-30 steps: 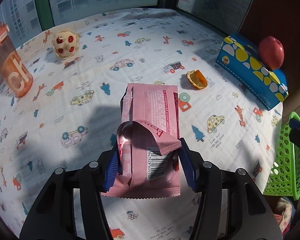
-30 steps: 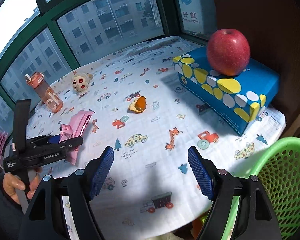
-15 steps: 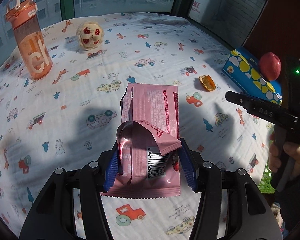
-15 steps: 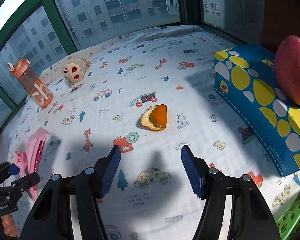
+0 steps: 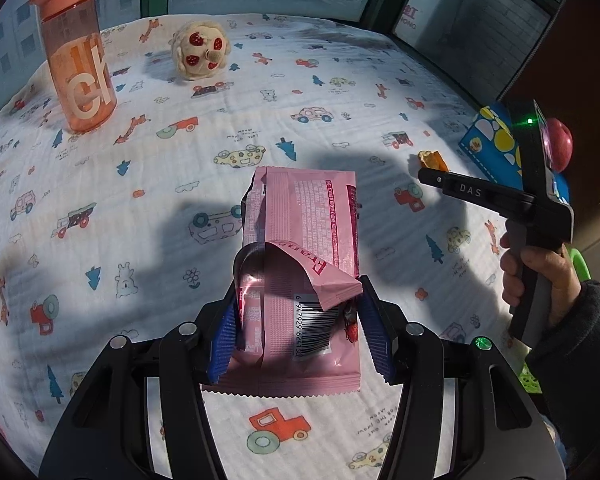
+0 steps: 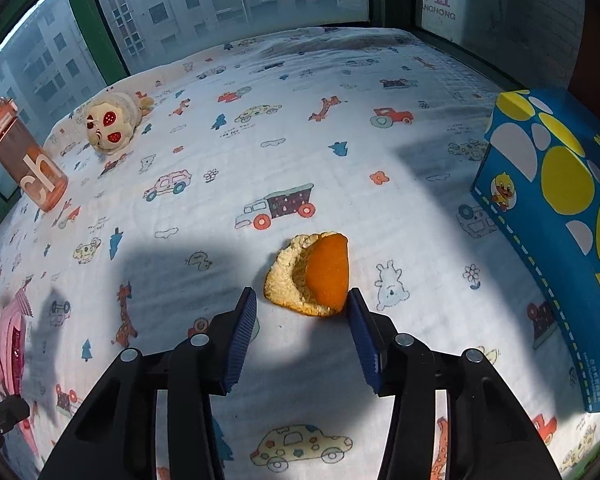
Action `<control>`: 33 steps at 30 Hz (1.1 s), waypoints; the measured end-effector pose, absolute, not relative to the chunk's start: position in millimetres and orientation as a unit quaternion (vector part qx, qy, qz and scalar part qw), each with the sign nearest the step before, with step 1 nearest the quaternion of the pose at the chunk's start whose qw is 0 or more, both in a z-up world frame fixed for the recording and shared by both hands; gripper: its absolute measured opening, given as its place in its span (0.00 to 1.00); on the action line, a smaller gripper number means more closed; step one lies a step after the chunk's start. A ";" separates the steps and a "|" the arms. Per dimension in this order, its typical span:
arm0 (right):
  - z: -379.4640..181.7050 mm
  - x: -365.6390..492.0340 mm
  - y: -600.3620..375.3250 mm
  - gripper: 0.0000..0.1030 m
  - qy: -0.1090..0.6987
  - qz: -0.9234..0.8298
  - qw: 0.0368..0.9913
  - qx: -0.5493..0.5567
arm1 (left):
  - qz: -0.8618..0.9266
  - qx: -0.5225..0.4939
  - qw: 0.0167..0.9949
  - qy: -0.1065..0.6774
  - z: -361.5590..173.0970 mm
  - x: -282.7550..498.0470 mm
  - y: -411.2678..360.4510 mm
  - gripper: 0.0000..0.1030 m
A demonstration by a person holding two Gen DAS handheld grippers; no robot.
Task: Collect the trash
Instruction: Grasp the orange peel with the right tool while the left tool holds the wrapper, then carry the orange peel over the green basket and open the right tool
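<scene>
My left gripper (image 5: 298, 332) is shut on a pink snack wrapper (image 5: 300, 248), torn open, and holds it above the printed cloth. The wrapper also shows at the left edge of the right wrist view (image 6: 8, 344). An orange peel (image 6: 310, 274) lies on the cloth just beyond my right gripper (image 6: 302, 334), which is open and empty with its blue pads to either side of the peel's near edge. In the left wrist view the peel (image 5: 432, 159) lies just past the tip of the right gripper (image 5: 428, 176).
An orange water bottle (image 5: 74, 56) and a plush toy (image 5: 200, 50) stand at the far left. A blue dotted box (image 6: 560, 216) sits at the right, with a red apple (image 5: 560, 144) on it. A green basket edge (image 5: 578, 260) shows behind the right hand.
My right gripper has moved forward and down to the orange peel, its pads now flanking it. My left gripper, still holding the wrapper, has shifted left and back.
</scene>
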State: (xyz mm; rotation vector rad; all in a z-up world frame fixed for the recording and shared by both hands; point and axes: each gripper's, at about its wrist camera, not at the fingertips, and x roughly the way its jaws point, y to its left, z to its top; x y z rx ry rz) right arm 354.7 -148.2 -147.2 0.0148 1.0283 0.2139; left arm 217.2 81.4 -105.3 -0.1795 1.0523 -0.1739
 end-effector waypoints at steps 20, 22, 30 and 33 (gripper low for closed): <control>-101.7 280.9 -166.6 0.25 0.465 0.126 0.876 0.032 | -0.096 -0.085 0.863 0.489 -85.6 197.1 61.6 0.53; -94.4 263.2 -171.6 0.25 0.460 0.125 0.878 0.033 | -0.103 -0.084 0.864 0.486 -80.7 191.2 54.5 0.53; -67.0 193.5 -200.4 0.25 0.447 0.117 0.885 0.049 | -0.135 -0.069 0.868 0.472 -61.3 166.2 17.6 0.53; -57.5 168.6 -210.2 0.25 0.437 0.108 0.892 0.043 | -0.151 -0.063 0.868 0.468 -55.7 156.6 1.0 0.53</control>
